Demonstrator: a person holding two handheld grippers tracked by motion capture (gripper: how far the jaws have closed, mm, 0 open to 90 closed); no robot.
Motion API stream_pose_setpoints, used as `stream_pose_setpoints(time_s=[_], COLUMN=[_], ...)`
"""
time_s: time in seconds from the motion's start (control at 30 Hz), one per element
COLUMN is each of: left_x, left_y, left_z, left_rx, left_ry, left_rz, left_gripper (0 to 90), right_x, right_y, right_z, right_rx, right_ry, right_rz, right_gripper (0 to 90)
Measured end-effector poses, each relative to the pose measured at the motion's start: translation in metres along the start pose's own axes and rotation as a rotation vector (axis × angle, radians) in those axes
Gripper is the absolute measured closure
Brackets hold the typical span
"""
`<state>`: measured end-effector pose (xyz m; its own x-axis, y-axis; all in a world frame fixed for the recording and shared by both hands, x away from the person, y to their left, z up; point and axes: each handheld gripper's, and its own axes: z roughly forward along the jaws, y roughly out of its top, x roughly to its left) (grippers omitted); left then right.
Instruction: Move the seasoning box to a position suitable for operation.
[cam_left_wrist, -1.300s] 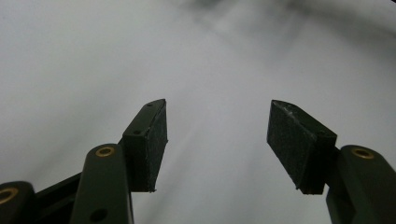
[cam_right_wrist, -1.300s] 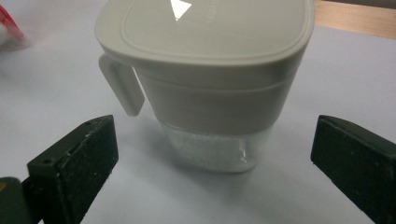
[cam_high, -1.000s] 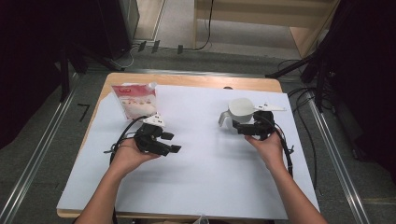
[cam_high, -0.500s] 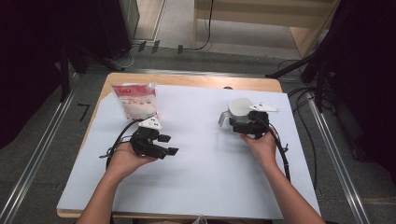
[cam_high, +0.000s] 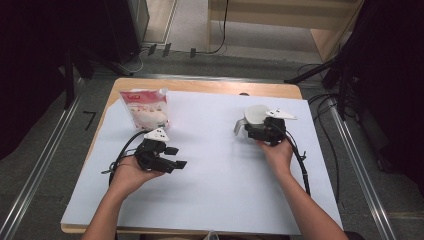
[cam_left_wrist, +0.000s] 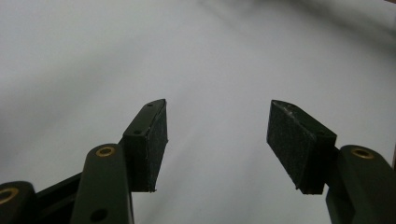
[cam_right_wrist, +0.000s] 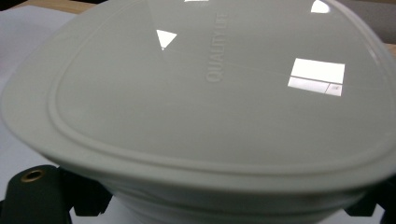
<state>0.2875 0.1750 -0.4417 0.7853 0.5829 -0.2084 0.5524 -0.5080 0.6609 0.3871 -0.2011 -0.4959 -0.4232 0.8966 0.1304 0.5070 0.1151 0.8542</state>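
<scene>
Your right claw (cam_high: 251, 131) is closing around what seems a lidded white container (cam_right_wrist: 205, 107), jaws flanking its base, while your left claw (cam_left_wrist: 217, 140) is hanging open, well apart.

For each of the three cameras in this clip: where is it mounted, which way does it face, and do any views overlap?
High view: above the person's side, facing forward and down on the table; forearms, left gripper, right gripper, bag show.
Left gripper view: rides the left gripper, facing white sheet between open jaws.
Right gripper view: rides the right gripper, close against the lidded container.
Shared: container, white sheet.
</scene>
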Motion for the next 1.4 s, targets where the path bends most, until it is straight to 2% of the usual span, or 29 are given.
stream_pose_setpoints(time_s=[0.3, 0.47, 0.57, 0.63, 0.67, 0.73, 0.8, 0.87, 1.13, 1.17, 1.33, 1.4], left_x=[-0.001, 0.001, 0.001, 0.001, 0.001, 0.001, 0.001, 0.002, 0.004, 0.004, 0.005, 0.006], left_y=[0.001, 0.002, 0.004, 0.006, 0.006, 0.008, 0.009, 0.011, 0.015, 0.015, 0.018, 0.019], left_z=[0.003, 0.001, 0.003, 0.006, 0.006, 0.008, 0.009, 0.01, 0.013, 0.015, 0.016, 0.017], left_rx=[0.009, 0.004, -0.003, 0.0, 0.0, 0.008, 0.005, 0.003, 0.012, 0.004, 0.008, 0.003], left_ry=[-0.009, 0.0, -0.006, -0.015, -0.015, -0.014, -0.015, -0.018, -0.024, -0.022, -0.025, -0.026], left_rz=[0.007, -0.001, 0.0, 0.006, 0.006, 0.01, 0.012, 0.015, 0.031, 0.021, 0.031, 0.022], left_gripper=[40.1, 39.9, 39.7, 39.6, 39.5, 39.5, 39.5, 39.4, 39.3, 39.3, 39.4, 39.3], right_x=[-0.001, -0.001, 0.001, 0.006, 0.006, 0.015, 0.019, 0.029, 0.049, 0.051, 0.058, 0.062], right_y=[0.001, 0.006, 0.011, 0.014, 0.014, 0.013, 0.013, 0.01, 0.003, 0.002, -0.004, -0.006], right_z=[-0.003, -0.009, -0.017, -0.025, -0.025, -0.03, -0.031, -0.034, -0.038, -0.039, -0.04, -0.041], right_rx=[-0.003, -0.033, -0.04, -0.035, -0.035, -0.022, -0.017, -0.002, 0.01, 0.011, 0.019, 0.024], right_ry=[-0.01, -0.004, 0.024, 0.065, 0.065, 0.115, 0.129, 0.165, 0.209, 0.211, 0.235, 0.242], right_rz=[0.001, 0.0, 0.009, 0.004, 0.004, -0.014, -0.018, -0.037, -0.081, -0.082, -0.097, -0.11], right_gripper=[13.1, 13.1, 13.1, 13.1, 13.1, 13.1, 13.1, 13.1, 13.1, 13.0, 13.0, 13.0])
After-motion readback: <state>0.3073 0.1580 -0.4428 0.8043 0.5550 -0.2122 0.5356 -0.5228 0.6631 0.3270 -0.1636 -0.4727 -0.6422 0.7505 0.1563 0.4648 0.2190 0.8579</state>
